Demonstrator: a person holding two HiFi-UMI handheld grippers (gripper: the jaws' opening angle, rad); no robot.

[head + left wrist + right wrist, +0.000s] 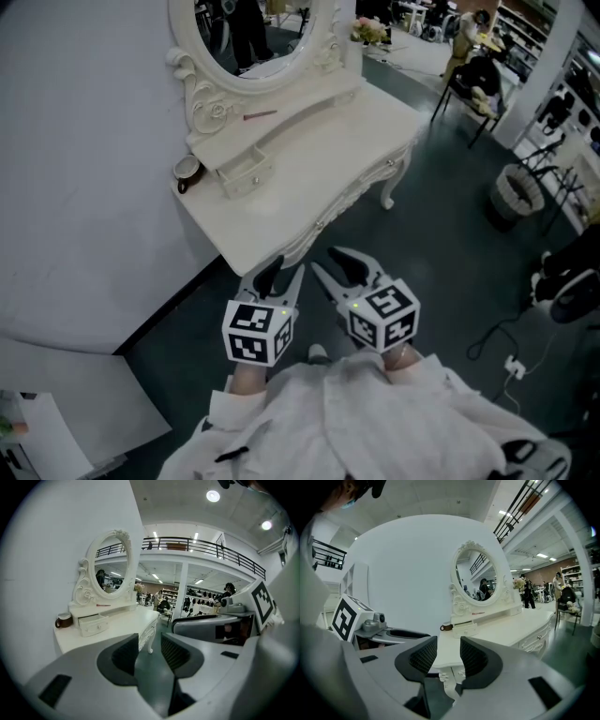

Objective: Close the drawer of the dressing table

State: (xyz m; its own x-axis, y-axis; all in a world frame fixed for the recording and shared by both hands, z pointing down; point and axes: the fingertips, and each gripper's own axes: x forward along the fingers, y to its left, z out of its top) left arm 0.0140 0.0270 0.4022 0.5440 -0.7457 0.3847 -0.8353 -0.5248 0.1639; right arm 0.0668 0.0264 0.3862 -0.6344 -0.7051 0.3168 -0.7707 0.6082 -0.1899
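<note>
Against the pale wall (84, 141), white carved surface (319, 155) with oval mirror (253, 33) at its back. Just short of its near edge, over dark floor (450, 244), left hand-held gripper (283, 274) and right hand-held gripper (339, 266) side by side, both released, jaws apart with nothing between. Under the left end of the mirror shelf (309, 101), small drawer (246, 174) pulled partway out. Just left of it, brown mug (187, 170). On the shelf, thin reddish stick (260, 115), possibly a pencil.

Side by side before the dressing table (319, 159) sit the left gripper (280, 269) and right gripper (336, 263), mirror (253, 37) at its back against the wall (84, 141), drawer (246, 173) below the mirror, mug (187, 171) just left of the drawer.
</note>
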